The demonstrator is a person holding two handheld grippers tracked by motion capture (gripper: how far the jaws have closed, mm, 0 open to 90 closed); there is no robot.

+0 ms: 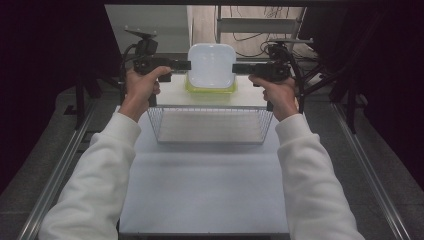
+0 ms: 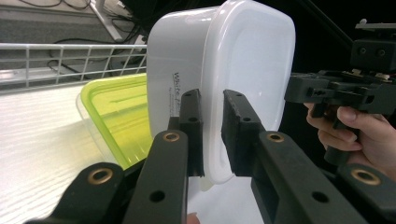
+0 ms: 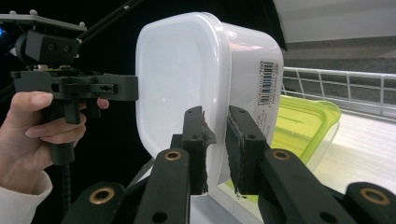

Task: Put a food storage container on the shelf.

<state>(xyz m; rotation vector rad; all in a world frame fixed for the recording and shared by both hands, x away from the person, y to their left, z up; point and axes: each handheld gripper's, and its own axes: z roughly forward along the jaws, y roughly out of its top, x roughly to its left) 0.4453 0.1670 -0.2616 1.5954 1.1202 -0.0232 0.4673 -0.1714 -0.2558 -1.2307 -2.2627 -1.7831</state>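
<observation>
Left gripper: the two black fingers rise from the bottom edge and are closed on the rim of a white lidded container, which is turned on edge, lid face toward the right of frame. Printed lettering runs up the container's side wall, just above the nearer finger.

Behind and left: a clear container with a yellow-green lid lies flat on the pale table; the white container overlaps it in frame.

Far left, background: white wire basket, cables on the floor beyond.

Right of frame: the right gripper meets the white container's opposite edge, a hand wrapped around its handle.
</observation>
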